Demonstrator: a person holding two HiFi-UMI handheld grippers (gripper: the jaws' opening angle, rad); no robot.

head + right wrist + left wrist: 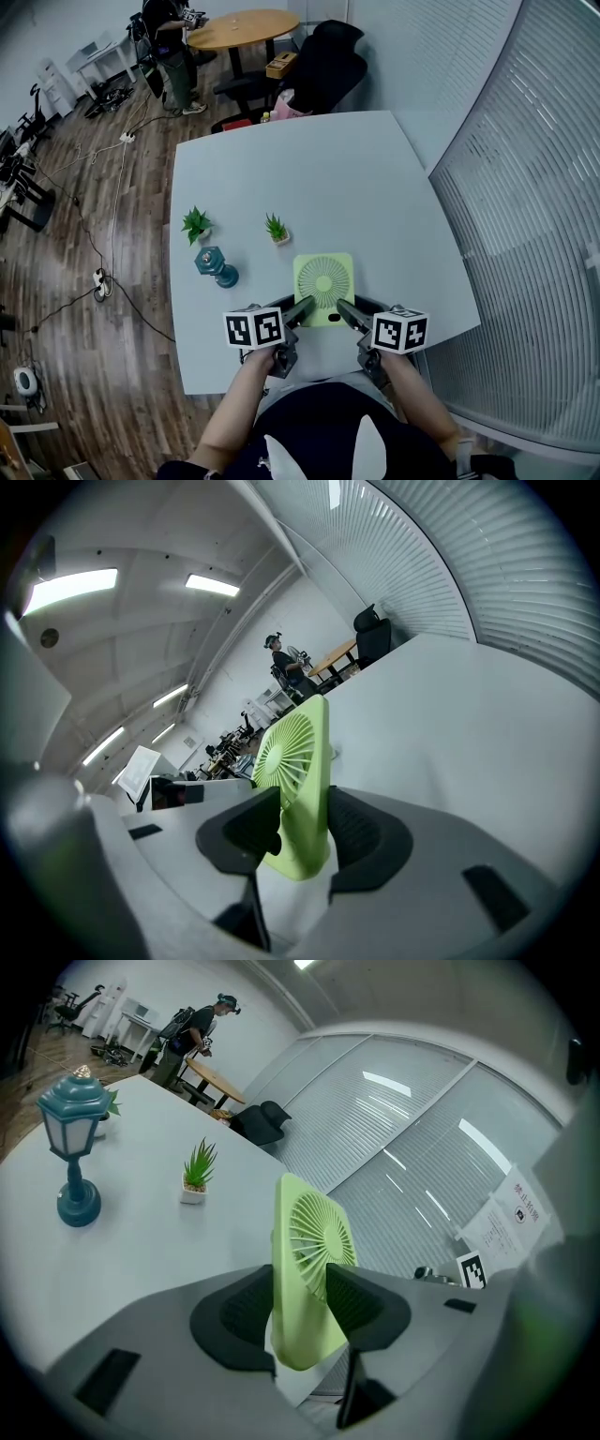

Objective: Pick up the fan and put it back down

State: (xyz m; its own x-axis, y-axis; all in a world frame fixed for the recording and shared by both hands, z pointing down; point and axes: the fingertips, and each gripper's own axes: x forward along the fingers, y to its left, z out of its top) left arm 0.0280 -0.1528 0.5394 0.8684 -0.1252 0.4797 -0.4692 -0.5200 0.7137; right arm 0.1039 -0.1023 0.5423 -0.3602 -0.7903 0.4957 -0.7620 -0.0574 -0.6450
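Note:
A light green square fan (324,281) hangs just above the near edge of the pale grey table (356,178), its round grille facing up toward me. My left gripper (305,307) is shut on the fan's left side, my right gripper (345,309) on its right side. In the left gripper view the fan (305,1260) stands edge-on between the dark pads of the left gripper (298,1307). The right gripper view shows the fan (295,780) pinched in the same way by the right gripper (305,832).
A teal lantern (215,265) and two small potted plants (196,225) (277,229) stand on the table left of the fan. Window blinds (534,187) run along the right. A black office chair (328,61), a round wooden table (242,28) and a person (172,47) are beyond.

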